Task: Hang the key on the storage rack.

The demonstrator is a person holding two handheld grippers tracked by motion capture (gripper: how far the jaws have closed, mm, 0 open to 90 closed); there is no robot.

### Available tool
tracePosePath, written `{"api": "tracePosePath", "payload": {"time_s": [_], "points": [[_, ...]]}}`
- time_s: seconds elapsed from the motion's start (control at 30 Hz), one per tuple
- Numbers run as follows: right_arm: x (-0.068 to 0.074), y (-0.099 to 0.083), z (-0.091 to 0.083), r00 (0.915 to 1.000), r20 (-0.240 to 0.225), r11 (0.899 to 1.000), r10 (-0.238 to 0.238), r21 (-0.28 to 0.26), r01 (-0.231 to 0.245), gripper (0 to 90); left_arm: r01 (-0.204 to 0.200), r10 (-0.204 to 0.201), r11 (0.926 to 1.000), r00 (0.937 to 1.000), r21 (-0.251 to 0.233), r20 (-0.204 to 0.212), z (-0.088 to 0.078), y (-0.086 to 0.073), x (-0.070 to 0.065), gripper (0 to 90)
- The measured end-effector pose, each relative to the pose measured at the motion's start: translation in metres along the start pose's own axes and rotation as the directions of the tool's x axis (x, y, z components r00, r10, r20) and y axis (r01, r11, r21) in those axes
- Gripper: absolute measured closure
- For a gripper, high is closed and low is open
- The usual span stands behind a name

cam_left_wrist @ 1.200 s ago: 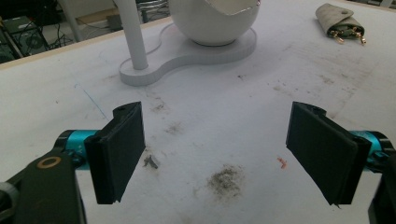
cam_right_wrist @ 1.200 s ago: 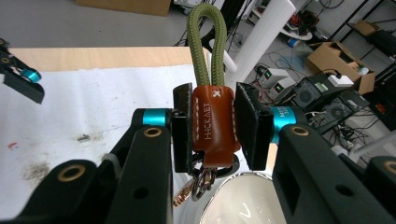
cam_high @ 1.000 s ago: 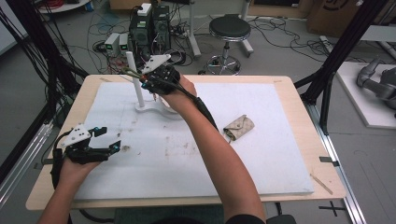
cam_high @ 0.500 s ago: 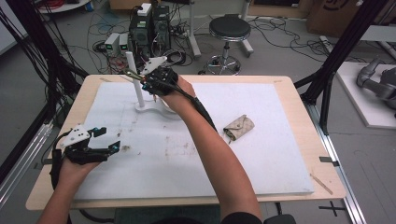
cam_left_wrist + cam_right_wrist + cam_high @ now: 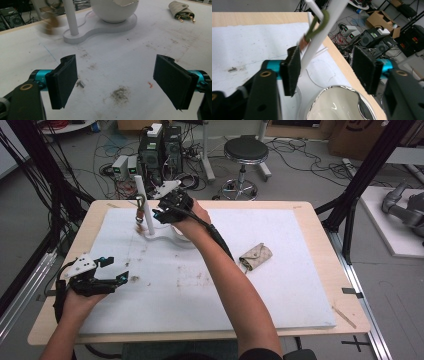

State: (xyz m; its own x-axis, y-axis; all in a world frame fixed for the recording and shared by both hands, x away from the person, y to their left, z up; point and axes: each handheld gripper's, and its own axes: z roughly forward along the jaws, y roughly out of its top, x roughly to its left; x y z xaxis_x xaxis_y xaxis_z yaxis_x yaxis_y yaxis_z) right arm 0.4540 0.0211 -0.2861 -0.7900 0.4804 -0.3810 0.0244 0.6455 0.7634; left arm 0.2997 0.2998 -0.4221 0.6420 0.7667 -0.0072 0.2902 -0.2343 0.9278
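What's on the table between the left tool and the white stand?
Nothing but bare, smudged white mat lies between the open left tool and the white stand, seen in the left gripper view.

You look down from above; each gripper camera sits low and close, both sharing the white stand [image 5: 150,222] [image 5: 75,25] [image 5: 322,32]

1. We see a light wooden table [image 5: 320,227] under a white, smudged mat [image 5: 280,270].
2. Beyond its far edge we find a grey floor [image 5: 310,175] strewn with black cables [image 5: 295,157].
3. A round black stool [image 5: 245,150] on a chrome base stands there, with stacked electronics boxes [image 5: 160,145] to its left.
4. Black frame struts [image 5: 357,195] rise at both sides.
5. Cardboard boxes [image 5: 360,135] sit at the far right.
6. A white platform [image 5: 395,225] lies on the floor at right.
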Motion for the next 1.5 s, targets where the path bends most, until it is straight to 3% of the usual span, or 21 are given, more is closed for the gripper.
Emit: {"api": "tracePosePath", "payload": {"time_s": [0.13, 0.2, 0.33, 0.37, 0.43, 0.63, 0.7, 0.73, 0.77, 0.87, 0.93, 1.03, 1.07, 1.13, 1.2, 1.27, 1.4, 1.5], "points": [[-0.004, -0.009, -0.018, 1.0000, 0.001, 0.999, 0.008, -0.036, -0.008, 37.0, -0.004, 0.004, 1.0000, 1.0000, 0.001, 0.005, 0.002, 0.001, -0.001, 19.6], [-0.006, -0.018, -0.029, 0.9994, -0.006, 0.998, 0.033, -0.049, -0.034, 34.2, -0.003, 0.003, 1.0000, 1.0000, 0.000, 0.007, 0.004, 0.002, -0.001, 19.6], [-0.009, -0.035, -0.045, 0.9985, -0.001, 0.998, 0.055, -0.043, -0.055, 31.5, 0.000, 0.000, 1.0000, 0.9999, -0.002, 0.016, 0.007, 0.003, -0.003, 19.6], [-0.012, -0.048, -0.056, 0.9972, -0.001, 0.997, 0.075, -0.027, -0.075, 30.5, 0.007, -0.007, 1.0000, 0.9994, -0.007, 0.033, 0.010, 0.004, -0.002, 19.5], [-0.014, -0.063, -0.070, 0.9961, 0.010, 0.995, 0.087, -0.050, -0.087, 30.4, 0.020, -0.019, 0.9997, 0.9989, -0.013, 0.043, 0.013, 0.004, 0.000, 19.6], [-0.022, -0.110, -0.108, 0.9862, 0.033, 0.985, 0.162, -0.063, -0.160, 27.6, 0.027, -0.026, 0.9995, 0.9984, -0.015, 0.051, 0.019, 0.006, 0.002, 19.6], [-0.023, -0.127, -0.120, 0.9834, 0.039, 0.983, 0.177, -0.063, -0.174, 26.5, 0.050, -0.048, 0.9982, 0.9968, -0.033, 0.064, 0.022, 0.007, 0.003, 19.6], [-0.023, -0.127, -0.120, 0.9834, 0.039, 0.983, 0.177, -0.063, -0.174, 26.5, 0.050, -0.048, 0.9982, 0.9968, -0.033, 0.064, 0.022, 0.007, 0.003, 19.6], [-0.022, -0.143, -0.133, 0.9787, 0.045, 0.978, 0.200, -0.064, -0.197, 26.4, 0.059, -0.057, 0.9976, 0.9962, -0.036, 0.065, 0.023, 0.007, 0.003, 19.6], [-0.019, -0.166, -0.151, 0.9689, 0.049, 0.968, 0.243, -0.079, -0.238, 26.2, 0.058, -0.055, 0.9977, 0.9962, -0.036, 0.067, 0.026, 0.008, 0.004, 19.6], [-0.018, -0.174, -0.156, 0.9663, 0.051, 0.965, 0.252, -0.082, -0.248, 26.0, 0.059, -0.057, 0.9976, 0.9962, -0.037, 0.065, 0.027, 0.008, 0.004, 19.6], [-0.014, -0.202, -0.174, 0.9549, 0.072, 0.956, 0.288, -0.086, -0.282, 25.7, 0.050, -0.048, 0.9982, 0.9969, -0.032, 0.062, 0.031, 0.011, 0.003, 19.6], [-0.014, -0.202, -0.174, 0.9549, 0.072, 0.956, 0.288, -0.086, -0.282, 25.7, 0.050, -0.048, 0.9982, 0.9969, -0.032, 0.062, 0.031, 0.011, 0.003, 19.6], [-0.011, -0.221, -0.182, 0.9429, 0.086, 0.945, 0.322, -0.086, -0.315, 25.0, 0.045, -0.042, 0.9984, 0.9971, -0.033, 0.064, 0.033, 0.012, 0.002, 19.6], [-0.011, -0.227, -0.183, 0.9392, 0.092, 0.942, 0.331, -0.086, -0.323, 24.7, 0.043, -0.041, 0.9985, 0.9969, -0.033, 0.068, 0.033, 0.012, 0.002, 19.6], [-0.008, -0.242, -0.186, 0.9305, 0.095, 0.934, 0.354, -0.083, -0.347, 24.0, 0.037, -0.034, 0.9986, 0.9969, -0.037, 0.071, 0.034, 0.013, 0.000, 19.5], [-0.003, -0.256, -0.187, 0.9130, 0.087, 0.916, 0.399, -0.092, -0.391, 21.3, 0.033, -0.030, 0.9984, 0.9969, -0.047, 0.073, 0.034, 0.015, -0.001, 19.6], [-0.002, -0.262, -0.188, 0.9093, 0.099, 0.913, 0.404, -0.106, -0.394, 19.7, 0.029, -0.025, 0.9980, 0.9967, -0.055, 0.077, 0.034, 0.017, -0.002, 19.5]]}}
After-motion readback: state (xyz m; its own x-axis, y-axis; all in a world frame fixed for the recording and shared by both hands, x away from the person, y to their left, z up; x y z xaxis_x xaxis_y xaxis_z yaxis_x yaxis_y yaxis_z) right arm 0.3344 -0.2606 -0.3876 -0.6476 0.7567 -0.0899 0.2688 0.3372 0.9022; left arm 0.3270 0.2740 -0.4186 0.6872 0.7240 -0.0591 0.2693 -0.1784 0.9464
